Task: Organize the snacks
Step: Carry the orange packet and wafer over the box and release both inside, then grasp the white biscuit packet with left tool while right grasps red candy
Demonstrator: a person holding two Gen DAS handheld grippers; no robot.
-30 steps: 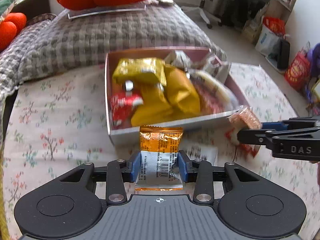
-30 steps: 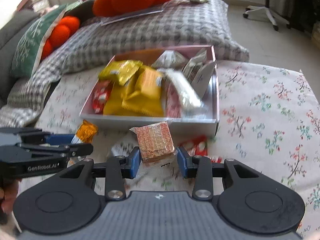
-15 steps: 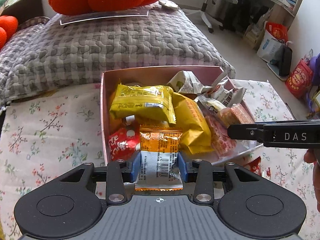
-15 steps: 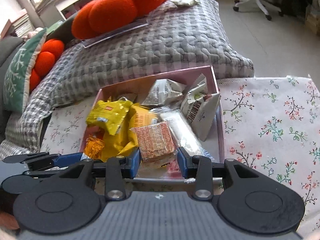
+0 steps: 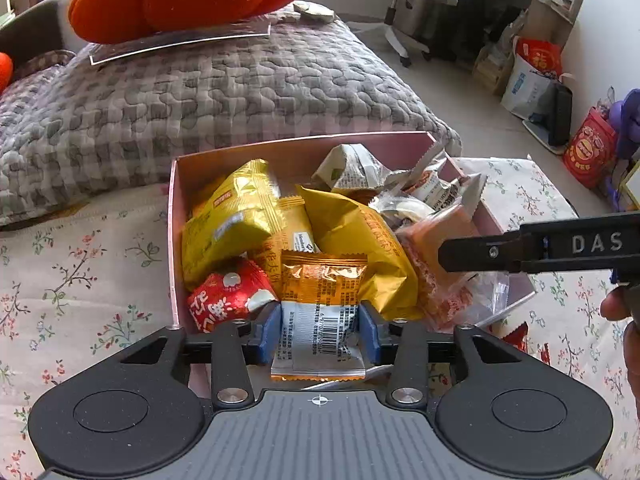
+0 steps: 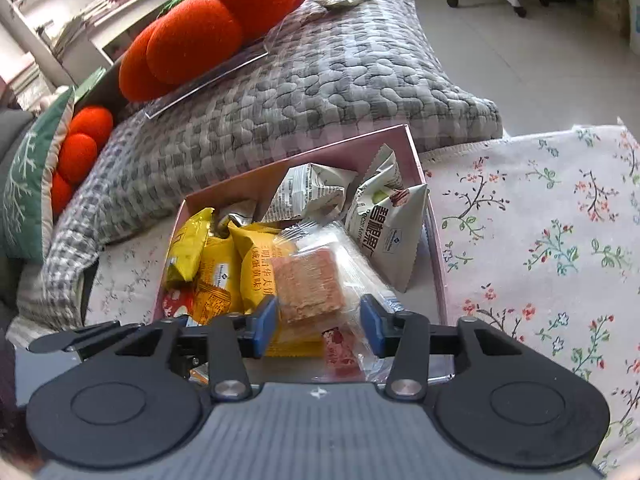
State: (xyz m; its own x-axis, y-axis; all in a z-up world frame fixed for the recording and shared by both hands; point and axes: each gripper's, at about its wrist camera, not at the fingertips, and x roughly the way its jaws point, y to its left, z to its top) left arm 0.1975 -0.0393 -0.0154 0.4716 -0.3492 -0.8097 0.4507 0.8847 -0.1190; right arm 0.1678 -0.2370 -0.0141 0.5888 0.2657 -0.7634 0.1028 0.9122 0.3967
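hovering over the pink box [image 5: 304,148] on the flowered cloth [image 5: 80,248], the left gripper [image 5: 319,330] has just been opening, the orange packet [image 5: 322,304] between its blue pads [image 5: 267,330], still about touching them. the right gripper [image 6: 318,326] has also just been widening; its pads [image 6: 265,326] now stand clear of the wafer pack [image 6: 308,284], which lies on the snacks in the box.

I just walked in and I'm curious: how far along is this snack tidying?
Mostly done: the pink cardboard box already holds many packets. In hand: an orange foil packet between the left fingers and a clear-wrapped wafer block between the right fingers, both over the box, jaws just opening. Left: a red wrapper on the flowered cloth outside.
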